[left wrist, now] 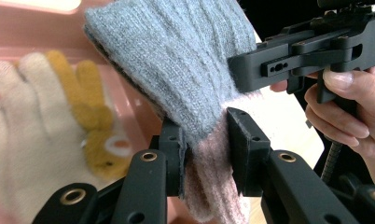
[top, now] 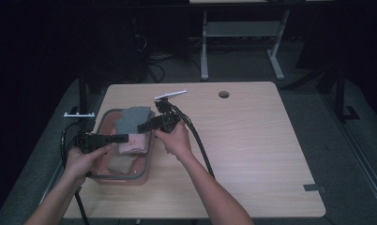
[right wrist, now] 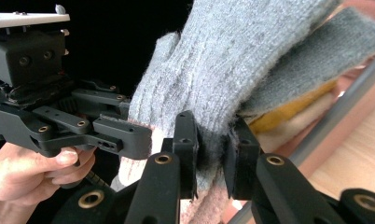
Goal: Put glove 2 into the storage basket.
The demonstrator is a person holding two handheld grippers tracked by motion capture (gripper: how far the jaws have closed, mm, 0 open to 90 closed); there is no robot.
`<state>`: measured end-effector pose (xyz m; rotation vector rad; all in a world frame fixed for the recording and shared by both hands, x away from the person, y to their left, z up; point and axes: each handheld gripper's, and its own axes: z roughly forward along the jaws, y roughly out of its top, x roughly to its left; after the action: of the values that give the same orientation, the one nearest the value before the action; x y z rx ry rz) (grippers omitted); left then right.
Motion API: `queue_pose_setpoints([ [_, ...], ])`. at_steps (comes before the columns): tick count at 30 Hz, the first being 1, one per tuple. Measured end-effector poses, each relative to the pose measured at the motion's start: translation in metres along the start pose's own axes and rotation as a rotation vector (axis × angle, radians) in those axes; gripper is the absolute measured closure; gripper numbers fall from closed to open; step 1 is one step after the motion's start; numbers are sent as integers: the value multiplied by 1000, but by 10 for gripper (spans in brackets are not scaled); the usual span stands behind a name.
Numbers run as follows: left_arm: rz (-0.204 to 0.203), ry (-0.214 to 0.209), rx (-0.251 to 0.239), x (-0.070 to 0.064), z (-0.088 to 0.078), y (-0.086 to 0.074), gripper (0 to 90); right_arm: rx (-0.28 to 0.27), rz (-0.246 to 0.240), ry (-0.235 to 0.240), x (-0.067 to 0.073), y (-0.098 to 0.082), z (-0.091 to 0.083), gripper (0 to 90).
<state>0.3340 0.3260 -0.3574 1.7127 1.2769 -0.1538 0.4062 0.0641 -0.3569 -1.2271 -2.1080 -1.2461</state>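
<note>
A knit glove [top: 134, 118], grey with a pink cuff, hangs over a pink bin [top: 147, 161] at the table's left. My left gripper [top: 125, 138] comes in from the left and is shut on it. In the left gripper view its pads [left wrist: 176, 149] pinch the glove [left wrist: 176, 60] where grey meets pink. My right gripper [top: 140, 127] reaches in from the right and is shut on the same glove. In the right gripper view that gripper [right wrist: 213, 140] clamps the grey knit [right wrist: 232, 60] close beside the other gripper's tip.
A cream and yellow glove [left wrist: 45, 107] lies in the bin, and a darker grey knit piece [right wrist: 325, 46] rests on yellow and cream ones. The wooden table [top: 252, 140] has a round hole [top: 223, 94] at the back and dark tape [top: 314, 188] near its right front corner.
</note>
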Motion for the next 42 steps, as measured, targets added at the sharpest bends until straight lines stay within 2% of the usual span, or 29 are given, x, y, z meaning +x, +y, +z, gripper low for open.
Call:
queue_pose_setpoints([
  [12,-10,27,10,11,-6,-6,690,31,8,2,-1,0,19,757],
  [19,-12,51,22,16,-7,-11,691,69,8,-6,-3,-1,30,749],
  [25,-17,59,22,21,-9,-14,691,77,4,-10,-3,-1,34,734],
  [32,-40,76,13,28,-9,-19,692,85,1,-41,-4,-1,35,722],
  [35,-36,120,44,32,-7,-20,692,80,-6,-66,-4,0,32,727],
  [38,-40,160,84,37,-3,-21,691,69,-10,-66,-4,1,27,724],
  [42,-12,204,117,36,0,-22,682,58,-19,-70,-3,1,20,724],
])
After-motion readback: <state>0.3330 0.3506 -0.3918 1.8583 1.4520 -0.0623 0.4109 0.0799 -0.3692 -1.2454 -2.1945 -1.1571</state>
